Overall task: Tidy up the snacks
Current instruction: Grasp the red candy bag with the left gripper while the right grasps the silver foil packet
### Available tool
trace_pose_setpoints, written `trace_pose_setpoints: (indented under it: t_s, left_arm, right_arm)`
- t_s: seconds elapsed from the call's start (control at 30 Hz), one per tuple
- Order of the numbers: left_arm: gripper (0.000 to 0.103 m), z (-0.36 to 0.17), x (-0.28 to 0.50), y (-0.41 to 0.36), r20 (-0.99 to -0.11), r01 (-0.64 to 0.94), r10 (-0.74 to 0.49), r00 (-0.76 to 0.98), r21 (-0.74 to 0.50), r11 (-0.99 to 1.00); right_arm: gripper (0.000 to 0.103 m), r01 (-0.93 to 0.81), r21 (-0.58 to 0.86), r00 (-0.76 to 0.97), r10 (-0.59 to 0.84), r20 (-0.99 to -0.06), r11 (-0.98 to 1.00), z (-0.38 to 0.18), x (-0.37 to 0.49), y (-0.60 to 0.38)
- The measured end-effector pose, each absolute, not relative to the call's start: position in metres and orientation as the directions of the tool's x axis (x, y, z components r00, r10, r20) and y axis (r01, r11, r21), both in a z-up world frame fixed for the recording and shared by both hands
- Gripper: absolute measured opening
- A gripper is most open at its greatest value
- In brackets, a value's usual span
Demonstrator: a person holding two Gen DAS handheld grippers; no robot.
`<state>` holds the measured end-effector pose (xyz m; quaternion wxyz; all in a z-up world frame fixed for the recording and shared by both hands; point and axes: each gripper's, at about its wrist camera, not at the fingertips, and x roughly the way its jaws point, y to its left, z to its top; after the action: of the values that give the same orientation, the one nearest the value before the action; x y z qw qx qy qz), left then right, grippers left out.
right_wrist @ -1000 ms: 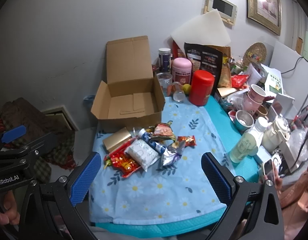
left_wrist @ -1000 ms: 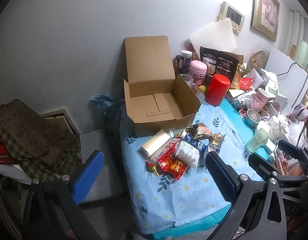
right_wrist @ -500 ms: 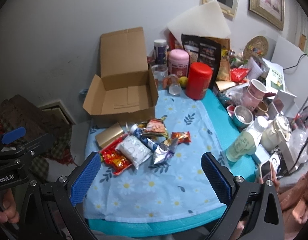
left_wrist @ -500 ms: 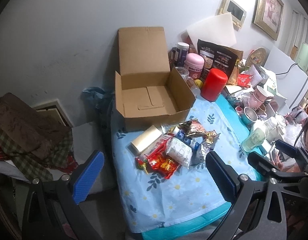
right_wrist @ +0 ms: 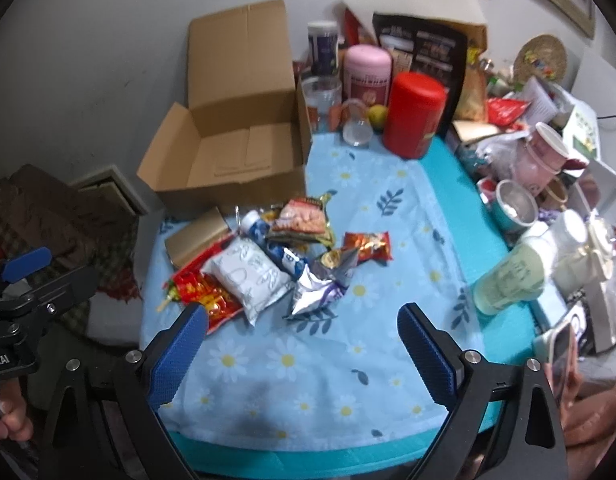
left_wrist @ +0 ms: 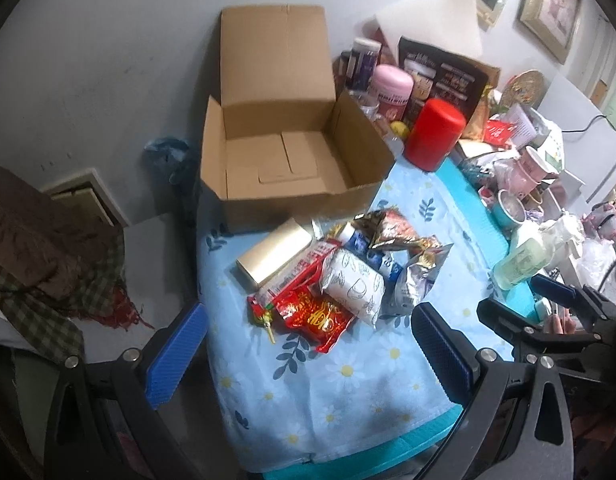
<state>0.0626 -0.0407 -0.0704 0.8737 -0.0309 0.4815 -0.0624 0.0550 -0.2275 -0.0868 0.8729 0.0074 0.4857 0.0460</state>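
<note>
An open, empty cardboard box [left_wrist: 284, 168] [right_wrist: 236, 160] stands at the back left of a table under a blue daisy cloth [left_wrist: 347, 372] [right_wrist: 292, 360]. In front of it lies a pile of snacks: a gold box [left_wrist: 274, 254] [right_wrist: 196, 240], a red packet [left_wrist: 311, 316] [right_wrist: 204, 294], a white packet [left_wrist: 353, 286] [right_wrist: 250, 274], a silver bag [left_wrist: 417, 280] [right_wrist: 321, 286], a small red-orange packet [right_wrist: 367, 245]. My left gripper [left_wrist: 308, 354] and right gripper [right_wrist: 302, 354] are both open and empty, hovering over the table's near edge.
A red canister [left_wrist: 433, 134] [right_wrist: 413, 114], a pink jar [right_wrist: 365, 74], a dark bag [right_wrist: 419, 52], mugs [right_wrist: 543, 158] and a green bottle [right_wrist: 509, 280] crowd the back and right. A chair with blankets [left_wrist: 40, 248] stands left of the table.
Both grippers have moved forward and down toward the table; the box and snack pile appear larger and closer. Nothing on the table has moved.
</note>
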Motion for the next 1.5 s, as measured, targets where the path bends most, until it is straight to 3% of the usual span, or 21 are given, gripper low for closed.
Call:
trace_pose_setpoints:
  t_s: [0.13, 0.6, 1.13, 1.3, 1.37, 1.5]
  left_arm:
    - [0.103, -0.095, 0.075, -0.042, -0.863, 0.047, -0.133, 0.488, -0.126, 0.991]
    - [0.103, -0.179, 0.106, -0.059, -0.919, -0.004, -0.092, 0.382, -0.101, 0.995]
    - [0.103, -0.221, 0.127, -0.066, -0.940, -0.020, -0.096, 0.328, -0.108, 0.994]
    - [0.103, -0.229, 0.133, -0.067, -0.943, -0.031, -0.117, 0.310, -0.133, 0.991]
    - [0.103, -0.232, 0.132, -0.068, -0.945, -0.031, -0.113, 0.307, -0.129, 0.991]
    - [0.103, -0.241, 0.135, -0.074, -0.952, -0.016, -0.108, 0.286, -0.117, 0.993]
  right_arm:
    - [0.093, -0.088, 0.062, 0.480, 0.097, -0.872, 0.994, -0.112, 0.067, -0.230]
    - [0.093, -0.087, 0.042, 0.405, 0.074, -0.911, 0.995, -0.181, 0.116, -0.248]
    - [0.092, -0.066, 0.076, 0.354, 0.095, -0.930, 0.995, -0.233, 0.162, -0.249]
    - [0.079, -0.071, 0.113, 0.340, 0.130, -0.931, 0.991, -0.245, 0.174, -0.252]
    - [0.067, -0.077, 0.136, 0.317, 0.154, -0.936, 0.988, -0.250, 0.176, -0.251]
    - [0.064, -0.088, 0.148, 0.321, 0.169, -0.932, 0.985, -0.254, 0.176, -0.252]
